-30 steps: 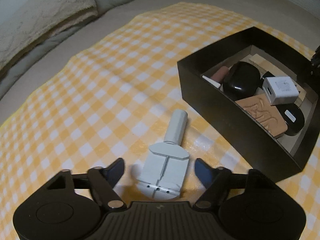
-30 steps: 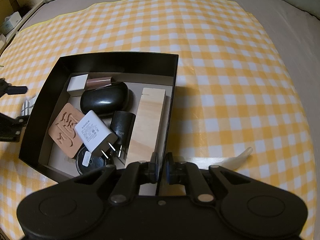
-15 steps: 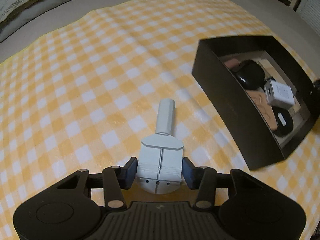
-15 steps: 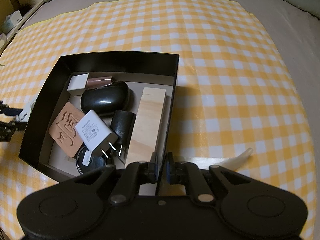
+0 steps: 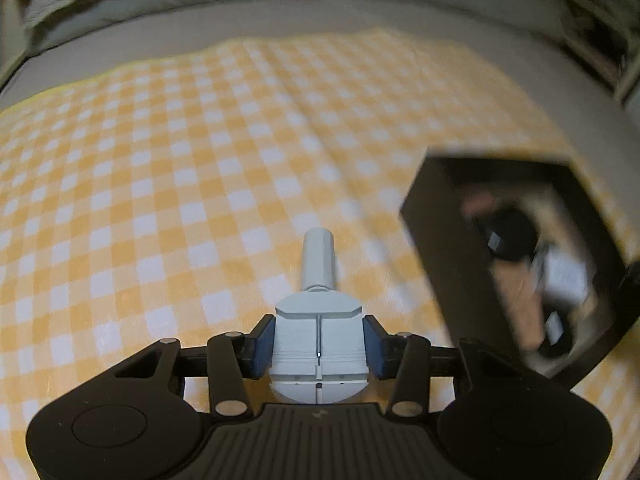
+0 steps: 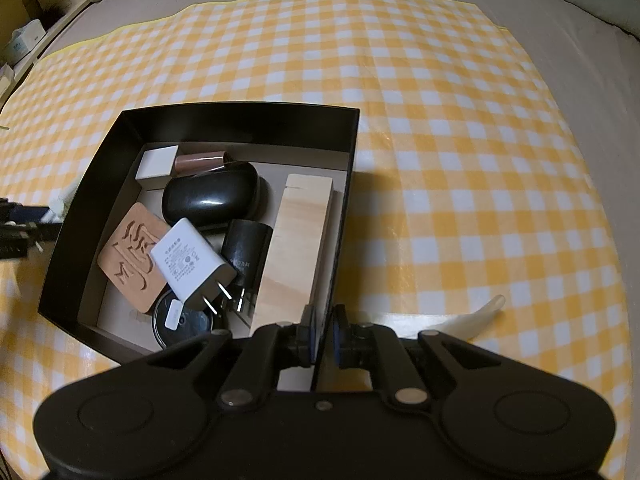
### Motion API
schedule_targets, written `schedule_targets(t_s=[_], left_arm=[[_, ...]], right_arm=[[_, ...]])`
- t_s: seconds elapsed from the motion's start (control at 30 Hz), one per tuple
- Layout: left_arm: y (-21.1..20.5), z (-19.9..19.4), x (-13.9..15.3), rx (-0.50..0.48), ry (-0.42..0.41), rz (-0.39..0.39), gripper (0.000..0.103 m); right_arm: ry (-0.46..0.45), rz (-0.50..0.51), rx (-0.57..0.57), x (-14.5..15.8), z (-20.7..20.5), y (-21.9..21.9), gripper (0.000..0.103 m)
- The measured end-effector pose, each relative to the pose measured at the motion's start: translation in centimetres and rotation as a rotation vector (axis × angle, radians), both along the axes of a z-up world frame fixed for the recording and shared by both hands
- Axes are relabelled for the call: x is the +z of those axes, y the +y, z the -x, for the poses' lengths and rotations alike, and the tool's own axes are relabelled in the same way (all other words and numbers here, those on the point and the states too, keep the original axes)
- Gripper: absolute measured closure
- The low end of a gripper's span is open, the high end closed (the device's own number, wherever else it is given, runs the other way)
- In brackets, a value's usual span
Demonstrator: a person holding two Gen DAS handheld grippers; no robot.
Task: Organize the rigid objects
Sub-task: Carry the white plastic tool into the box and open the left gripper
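A pale grey tool (image 5: 320, 316) with a round handle lies on the yellow checked cloth (image 5: 200, 200). My left gripper (image 5: 319, 344) straddles its flat body; the jaws are closing and the blue pads (image 5: 262, 346) press on both sides. The black box (image 6: 240, 120) holds a wooden block (image 6: 296, 252), a white charger (image 6: 188, 260), a black case (image 6: 212, 196), a carved brown coaster (image 6: 128, 248) and other small items. My right gripper (image 6: 323, 334) is shut on the box's near right wall. The left gripper (image 6: 24, 220) shows beside the box's left wall.
A cream curved piece (image 6: 468, 322) lies on the cloth just right of my right gripper. The black box (image 5: 436, 248) stands to the right of the grey tool. Grey bedding (image 5: 160, 0) borders the cloth at the back. Shelves (image 6: 24, 40) line the far left.
The left jaws have come together from wide apart onto the grey tool, and the left view has rolled, swinging the box to the right. The right gripper and box contents are unchanged.
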State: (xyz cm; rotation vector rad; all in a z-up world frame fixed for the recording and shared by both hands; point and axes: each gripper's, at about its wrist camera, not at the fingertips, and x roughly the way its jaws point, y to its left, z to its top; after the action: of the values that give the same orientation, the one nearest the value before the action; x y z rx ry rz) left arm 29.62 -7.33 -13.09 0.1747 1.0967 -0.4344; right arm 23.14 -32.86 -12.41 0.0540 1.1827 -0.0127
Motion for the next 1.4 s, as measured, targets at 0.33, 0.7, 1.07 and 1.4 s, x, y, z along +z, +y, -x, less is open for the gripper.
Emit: schedule_targets(t_s=[0.33, 0.7, 1.07, 1.4], left_arm=[[-1.0, 1.9, 7.3, 0.094, -0.128, 0.280, 0.056], [-7.0, 4.9, 5.8, 0.134, 0.018, 0.338, 0.056], [-8.8, 4.9, 4.4, 0.177, -0.007, 0.268, 0.053], [-8.9, 5.5, 4.3, 0.141, 0.023, 0.273, 0.039]], right_arm=[[0.001, 0.005, 0.004, 0.0, -0.1, 0.1, 0.094], [0.000, 0.005, 0.006, 0.0, 0.0, 0.3, 0.094], [0.001, 0.009, 0.007, 0.0, 0.0, 0.2, 0.094], [0.001, 0.010, 0.007, 0.0, -0.1, 0.2, 0.094]])
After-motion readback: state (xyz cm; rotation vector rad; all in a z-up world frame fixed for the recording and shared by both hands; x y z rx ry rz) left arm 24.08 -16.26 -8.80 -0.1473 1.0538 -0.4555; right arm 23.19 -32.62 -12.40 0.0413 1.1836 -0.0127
